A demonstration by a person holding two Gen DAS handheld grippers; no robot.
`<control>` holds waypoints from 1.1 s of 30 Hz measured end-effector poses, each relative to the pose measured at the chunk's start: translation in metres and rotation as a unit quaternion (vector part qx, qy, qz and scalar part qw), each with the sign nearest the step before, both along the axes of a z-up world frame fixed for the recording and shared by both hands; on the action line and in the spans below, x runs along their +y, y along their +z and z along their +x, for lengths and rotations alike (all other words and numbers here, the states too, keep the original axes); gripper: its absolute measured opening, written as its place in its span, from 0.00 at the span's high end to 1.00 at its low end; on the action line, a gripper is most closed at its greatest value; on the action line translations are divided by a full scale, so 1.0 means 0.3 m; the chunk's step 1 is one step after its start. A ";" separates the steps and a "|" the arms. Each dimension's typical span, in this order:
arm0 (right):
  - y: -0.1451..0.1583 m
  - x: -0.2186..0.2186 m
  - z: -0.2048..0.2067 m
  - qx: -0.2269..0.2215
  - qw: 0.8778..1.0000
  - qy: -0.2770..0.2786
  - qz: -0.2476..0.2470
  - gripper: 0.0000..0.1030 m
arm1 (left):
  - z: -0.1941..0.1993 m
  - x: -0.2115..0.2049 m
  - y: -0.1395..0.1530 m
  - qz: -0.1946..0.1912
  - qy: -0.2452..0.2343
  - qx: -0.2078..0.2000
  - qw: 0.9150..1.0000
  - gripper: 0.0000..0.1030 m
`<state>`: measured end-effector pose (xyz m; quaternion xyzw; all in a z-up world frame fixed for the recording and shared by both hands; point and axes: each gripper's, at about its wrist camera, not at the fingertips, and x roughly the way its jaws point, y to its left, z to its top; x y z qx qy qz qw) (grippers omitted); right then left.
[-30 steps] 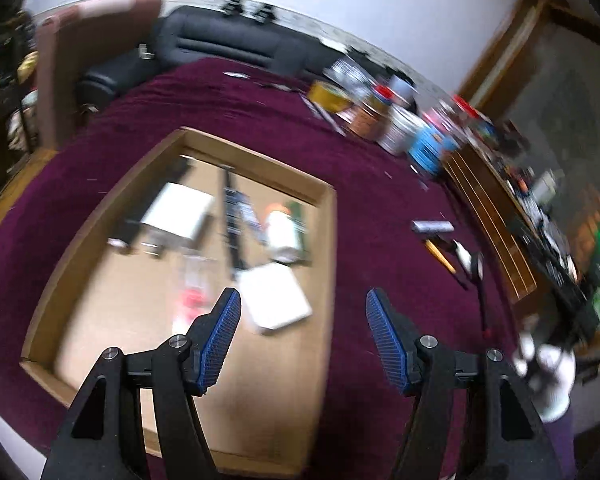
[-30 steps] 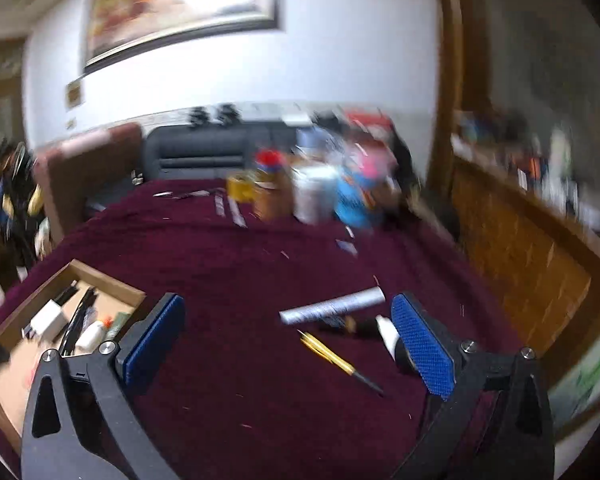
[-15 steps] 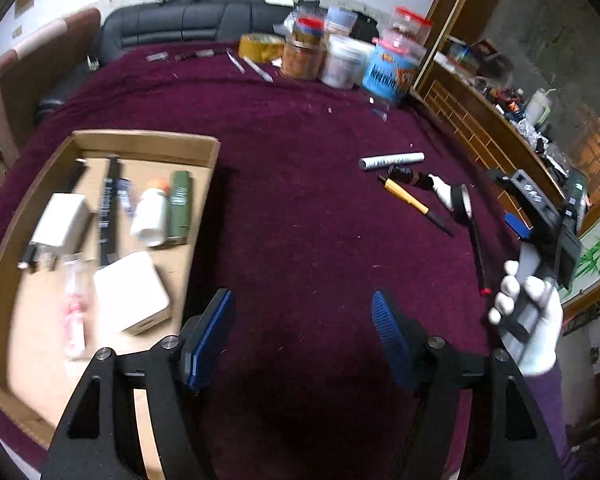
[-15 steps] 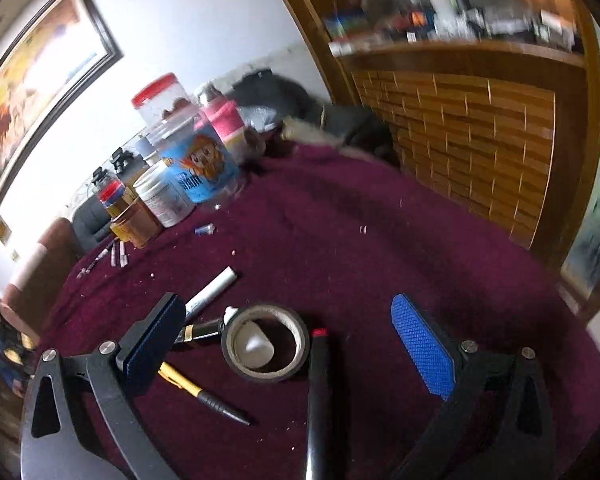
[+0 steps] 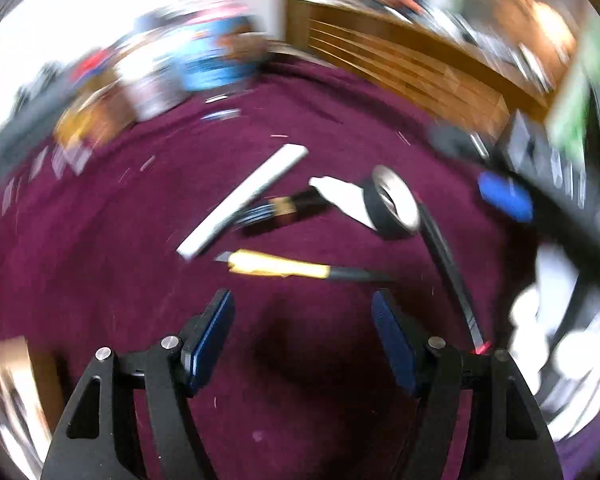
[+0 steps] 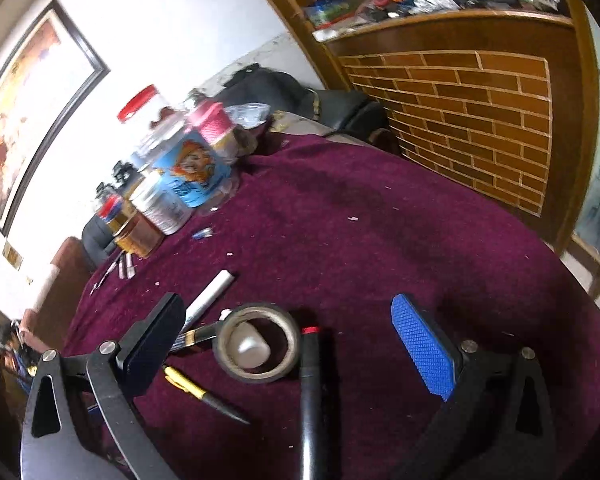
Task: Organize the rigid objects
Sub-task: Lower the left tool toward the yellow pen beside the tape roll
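Loose items lie on the maroon cloth. In the left wrist view, blurred: a white marker (image 5: 244,200), a yellow utility knife (image 5: 284,266), a black tape roll (image 5: 392,204) over a white tube (image 5: 340,196), and a long black pen (image 5: 448,264). My left gripper (image 5: 302,332) is open and empty, just short of the knife. In the right wrist view the tape roll (image 6: 260,344) rings the white tube (image 6: 250,346); the black pen with a red band (image 6: 310,384), the marker (image 6: 212,294) and the knife (image 6: 196,390) lie around it. My right gripper (image 6: 288,344) is open, its fingers straddling the roll and pen.
Several jars and bottles (image 6: 180,168) stand at the table's far side. A corner of the wooden tray (image 5: 4,364) shows at lower left. A brick-pattern counter (image 6: 460,100) stands beyond the table edge. The gloved hand holding the right gripper (image 5: 556,308) is at right.
The left gripper swung right, away from the tray and toward the loose items, and came close to the knife. The right gripper moved slightly closer over the tape roll and pen.
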<state>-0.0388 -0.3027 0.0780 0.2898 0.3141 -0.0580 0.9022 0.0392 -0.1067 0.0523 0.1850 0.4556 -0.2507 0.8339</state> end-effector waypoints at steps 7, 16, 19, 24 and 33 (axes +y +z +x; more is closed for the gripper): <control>-0.042 -0.044 0.019 0.025 0.999 -0.008 0.047 0.00 | -0.009 -0.151 -0.083 0.114 -0.137 -0.056 0.982 0.36; -0.070 -0.064 0.029 0.047 0.997 -0.020 0.059 0.00 | 0.028 -0.091 -0.071 0.039 -0.153 0.090 0.983 0.71; -0.081 -0.069 0.029 0.055 0.996 -0.021 0.064 0.00 | -0.012 -0.057 -0.067 0.044 -0.156 0.098 0.982 0.84; -0.077 -0.070 0.021 0.055 0.996 -0.026 0.057 0.00 | -0.049 -0.054 -0.009 0.026 -0.143 0.050 0.988 0.73; -0.083 -0.054 0.041 0.069 0.997 -0.023 0.037 0.00 | 0.073 -0.154 -0.063 -0.039 -0.113 0.101 0.988 0.43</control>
